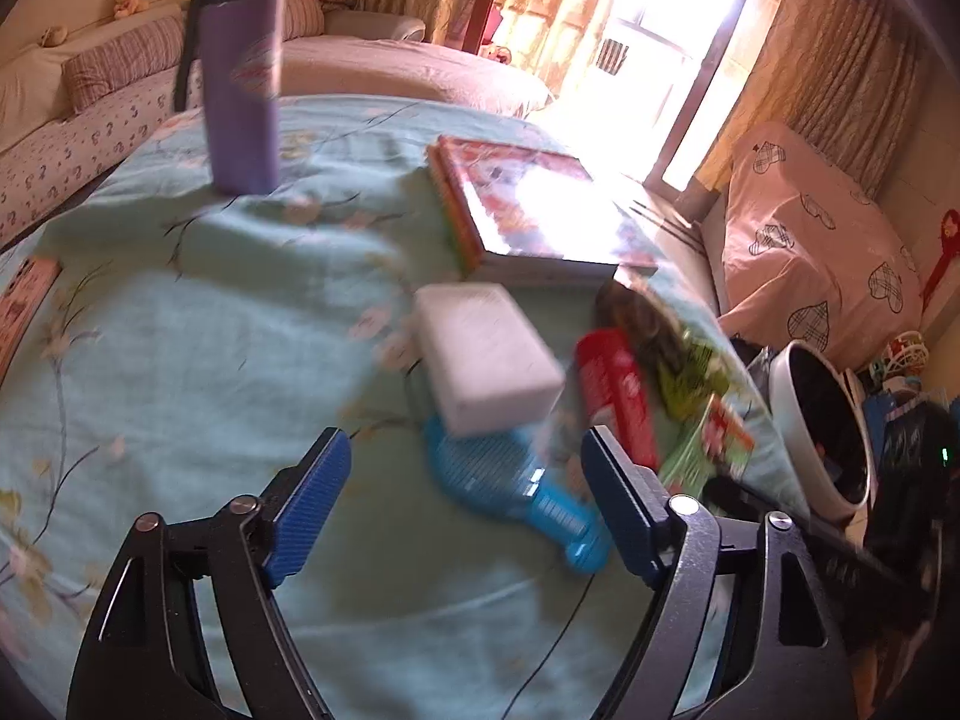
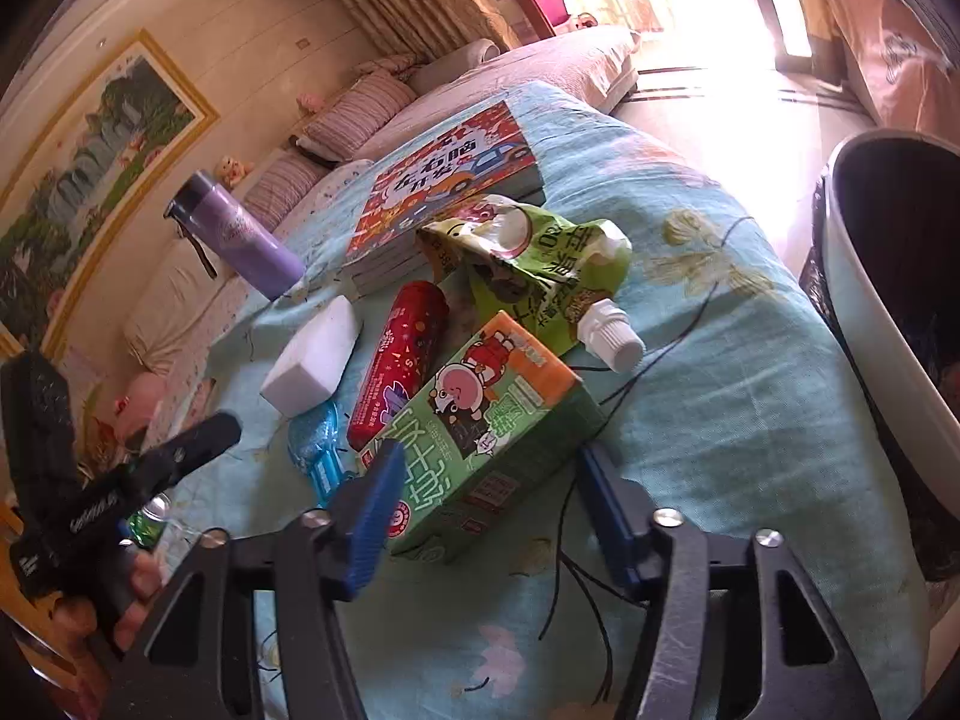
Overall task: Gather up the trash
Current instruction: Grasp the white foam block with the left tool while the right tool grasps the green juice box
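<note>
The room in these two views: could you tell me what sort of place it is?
Most likely a home living room. A cushioned sofa stands against the wall, a framed picture hangs above it, long curtains flank a bright doorway, and a table under a floral cloth holds household clutter.

Your right gripper faces a crowd: the carton sits between its jaws, with the red tube, white block and pouch packed close behind. To its right, bare cloth runs clear to the bin.
</note>
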Demonstrator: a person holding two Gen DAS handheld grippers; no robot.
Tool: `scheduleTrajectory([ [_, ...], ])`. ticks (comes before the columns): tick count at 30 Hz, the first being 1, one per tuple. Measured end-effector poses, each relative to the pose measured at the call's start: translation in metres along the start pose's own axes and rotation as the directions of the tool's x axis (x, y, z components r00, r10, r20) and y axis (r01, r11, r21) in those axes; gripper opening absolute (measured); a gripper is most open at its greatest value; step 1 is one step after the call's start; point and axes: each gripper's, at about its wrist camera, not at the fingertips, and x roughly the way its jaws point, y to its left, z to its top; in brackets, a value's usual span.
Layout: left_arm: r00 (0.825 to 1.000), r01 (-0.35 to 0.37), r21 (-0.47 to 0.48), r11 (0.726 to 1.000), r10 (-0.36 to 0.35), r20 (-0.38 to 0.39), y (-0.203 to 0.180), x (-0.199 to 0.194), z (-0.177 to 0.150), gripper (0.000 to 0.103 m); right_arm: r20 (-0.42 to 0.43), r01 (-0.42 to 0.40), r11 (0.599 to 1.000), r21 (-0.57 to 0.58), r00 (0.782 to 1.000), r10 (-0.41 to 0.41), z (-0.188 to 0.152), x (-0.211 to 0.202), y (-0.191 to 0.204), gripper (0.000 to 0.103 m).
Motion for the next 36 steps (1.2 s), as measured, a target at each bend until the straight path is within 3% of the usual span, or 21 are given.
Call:
scheduleTrajectory([
  [3,0.999,-0.039,0.012,0.999,0.039,-0.016,-0.015,0.025,0.017,0.087,0.010,-0.009,0.999,0.036,1.000,0.008,-0.003,-0.007,-0.010,0.055],
  [6,0.986,-0.159,0.054,0.986,0.161,-0.033,-0.022,0.051,0.024,0.084,0.020,-0.025,0.998,0.061,1.000,0.024,-0.005,-0.012,-0.019,0.054],
  [7,0.983,-0.175,0.065,0.982,0.178,-0.042,-0.020,0.055,0.024,0.062,0.021,-0.026,0.998,0.065,0.999,0.024,-0.006,-0.014,-0.020,0.054],
  [8,0.982,-0.173,0.072,0.982,0.177,-0.064,-0.017,0.061,0.022,0.050,0.023,-0.025,0.997,0.068,0.999,0.023,-0.006,-0.017,-0.020,0.055],
  [9,0.982,-0.168,0.068,0.983,0.173,-0.078,-0.012,0.062,0.020,0.048,0.023,-0.024,0.997,0.070,0.999,0.023,-0.006,-0.018,-0.019,0.056],
  [16,0.995,-0.099,0.018,0.995,0.100,-0.029,0.018,0.004,-0.007,0.047,0.007,-0.013,0.998,0.069,1.000,0.013,-0.004,-0.009,-0.003,0.058],
  [18,0.996,-0.083,0.018,0.996,0.083,-0.014,0.023,-0.016,-0.021,0.047,0.003,0.007,0.997,0.071,1.000,-0.007,-0.002,-0.004,0.005,0.064],
  [20,0.997,-0.076,0.016,0.997,0.076,-0.009,0.028,-0.033,-0.036,0.047,0.010,0.048,0.997,0.067,0.999,-0.049,0.001,0.001,0.014,0.080],
  [25,0.999,-0.033,-0.022,0.999,0.032,-0.025,0.040,-0.052,-0.065,0.047,0.005,0.152,0.988,0.011,0.988,-0.152,0.002,0.020,0.033,0.085],
  [31,0.999,0.006,-0.024,1.000,-0.007,-0.037,0.040,-0.066,-0.088,0.047,0.018,0.103,0.989,-0.110,0.995,-0.101,-0.008,0.002,0.049,0.036],
  [34,0.999,0.023,-0.018,1.000,-0.024,-0.037,0.040,-0.073,-0.095,0.047,-0.010,0.028,0.990,-0.139,1.000,-0.030,-0.012,-0.018,0.052,0.035],
  [36,0.998,0.039,-0.014,0.999,-0.040,-0.042,0.038,-0.076,-0.098,0.047,-0.017,0.019,0.983,-0.184,1.000,-0.023,-0.017,-0.030,0.059,0.034],
])
